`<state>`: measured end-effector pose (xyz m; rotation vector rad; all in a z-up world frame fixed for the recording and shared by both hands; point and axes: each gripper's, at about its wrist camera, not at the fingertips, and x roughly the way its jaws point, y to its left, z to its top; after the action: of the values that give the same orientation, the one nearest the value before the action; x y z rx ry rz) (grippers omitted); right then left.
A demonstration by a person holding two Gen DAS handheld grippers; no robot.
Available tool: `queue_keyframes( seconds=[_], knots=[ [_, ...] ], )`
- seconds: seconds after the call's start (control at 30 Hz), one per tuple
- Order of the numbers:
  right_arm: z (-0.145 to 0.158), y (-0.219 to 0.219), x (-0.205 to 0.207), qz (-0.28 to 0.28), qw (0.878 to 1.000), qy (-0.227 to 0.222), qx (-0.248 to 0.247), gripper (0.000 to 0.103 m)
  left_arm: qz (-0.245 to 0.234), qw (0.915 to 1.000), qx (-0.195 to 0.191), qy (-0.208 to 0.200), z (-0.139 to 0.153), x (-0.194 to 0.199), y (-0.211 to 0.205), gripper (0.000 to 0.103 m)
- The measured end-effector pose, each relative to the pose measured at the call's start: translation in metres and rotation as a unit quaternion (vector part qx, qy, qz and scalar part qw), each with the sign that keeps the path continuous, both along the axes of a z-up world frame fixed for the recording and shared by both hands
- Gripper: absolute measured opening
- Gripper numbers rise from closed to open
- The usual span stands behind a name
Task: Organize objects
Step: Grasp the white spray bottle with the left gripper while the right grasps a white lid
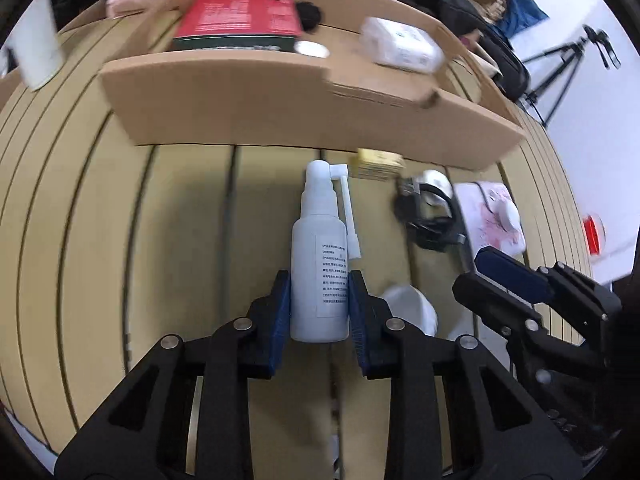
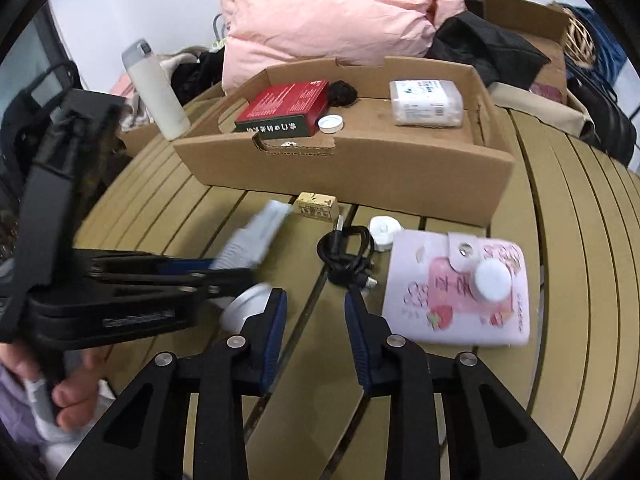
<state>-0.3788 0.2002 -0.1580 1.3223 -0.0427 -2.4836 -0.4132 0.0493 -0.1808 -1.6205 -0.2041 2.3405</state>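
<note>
Sorting is sitting partway done on the slatted table (image 2: 580, 240): lower left of the right-wrist frame, the left gripper (image 1: 320, 304) is clamping the white spray bottle (image 1: 320, 264); at center, the cardboard tray (image 2: 360, 172) is already holding a red box (image 2: 286, 106) and white packet (image 2: 426, 102); lower center, the right gripper (image 2: 316, 320) is hanging narrowed and empty, while cable (image 2: 348, 254) and pink pouch (image 2: 460, 288) are lying outside, awaiting collection.

We list a tan slatted wooden worktop (image 2: 560, 216). Directly on it: a shallow brown cardboard tray (image 2: 360, 176); a white plastic spray bottle (image 1: 320, 256), lying flat; a small yellow printed box (image 2: 316, 206); a coiled black cable (image 2: 348, 256); a round white puck (image 2: 385, 232); a pink strawberry-print wallet (image 2: 452, 312); a round silver-white tin (image 2: 248, 304); a tall white cylindrical bottle (image 2: 154, 88), upright.
</note>
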Motion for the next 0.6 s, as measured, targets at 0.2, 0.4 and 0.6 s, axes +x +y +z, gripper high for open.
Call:
queue_keyframes(
  seconds=[0.2,0.4,0.6],
  knots=[
    [-0.016,-0.013,0.000,0.004,0.999,-0.008,0.033,0.029,0.001,1.0000,0.008,0.005,-0.002,-0.006,-0.004,0.026],
    [-0.001,-0.006,0.021,0.019,0.999,0.006,-0.040,0.038,0.017,0.9996,0.021,0.010,0.002,-0.008,-0.015,0.024],
    [0.009,-0.038,0.042,0.095,0.993,0.011,-0.065,0.082,0.082,0.9940,0.040,0.061,0.033,-0.003,-0.050,0.024]
  ],
)
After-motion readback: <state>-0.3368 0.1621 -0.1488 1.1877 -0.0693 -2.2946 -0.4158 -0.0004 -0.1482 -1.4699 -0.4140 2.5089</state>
